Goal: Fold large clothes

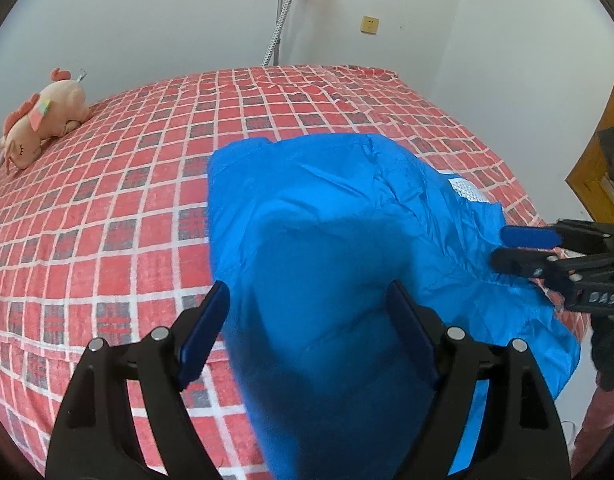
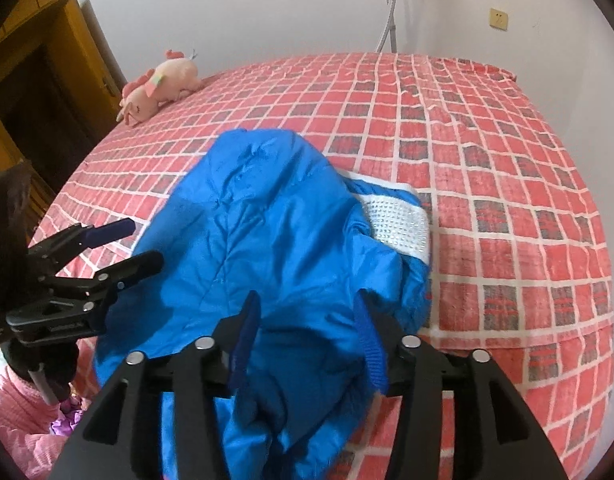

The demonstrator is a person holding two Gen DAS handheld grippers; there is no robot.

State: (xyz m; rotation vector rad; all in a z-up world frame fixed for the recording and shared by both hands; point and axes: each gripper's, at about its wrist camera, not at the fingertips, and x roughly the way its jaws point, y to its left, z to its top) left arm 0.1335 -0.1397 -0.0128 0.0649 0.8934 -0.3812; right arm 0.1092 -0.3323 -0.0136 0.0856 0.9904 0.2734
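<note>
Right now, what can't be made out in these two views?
- Jacket's near hem: both views, cut off by the bottom edge and the gripper bodies.
- Whether the right gripper touches fabric: right view, folds hide the pads.
- Person: right view, only a pink sleeve at the edge.

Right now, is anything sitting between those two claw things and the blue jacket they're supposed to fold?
Nothing visible. The blue jacket lies right under both the left gripper and the right gripper. The pink plush toy lies far off across the bed.
</note>
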